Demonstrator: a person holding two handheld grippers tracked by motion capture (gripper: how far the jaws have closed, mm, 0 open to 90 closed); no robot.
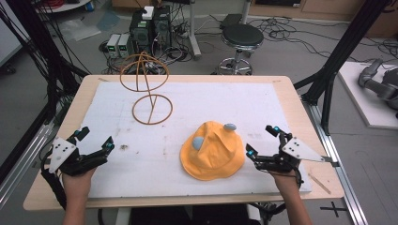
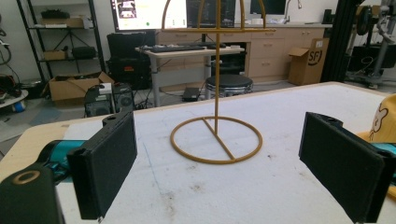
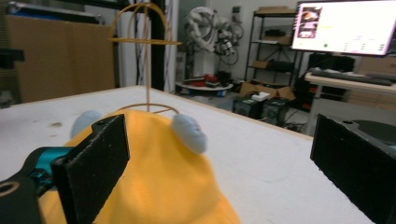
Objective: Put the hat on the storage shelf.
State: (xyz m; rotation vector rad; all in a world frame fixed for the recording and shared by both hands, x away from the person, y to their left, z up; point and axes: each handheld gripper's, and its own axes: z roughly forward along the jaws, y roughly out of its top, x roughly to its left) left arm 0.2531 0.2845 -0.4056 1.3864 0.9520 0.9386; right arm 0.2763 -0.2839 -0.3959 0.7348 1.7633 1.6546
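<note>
Right of centre on the white surface [image 1: 281, 108], the yellow hat [image 1: 212, 151] lay crumpled and flat, its two pale blue ears [image 1: 198, 142] poking up, and nobody had hold of it yet. Upper left of the high view, the gold wire stand [image 1: 146, 84] stood upright and bare, so by my reading nothing was done and the whole job of lifting the hat onto it was left. The right tongs [image 1: 258, 140] sat just beside the hat's right edge, jaws spread wide and empty (the hat lay under the left jaw in the right gripper view). At lower left, the left tongs [image 1: 96, 137] waited well apart, gaping too, aimed at the stand's ring base [image 2: 215, 140].
</note>
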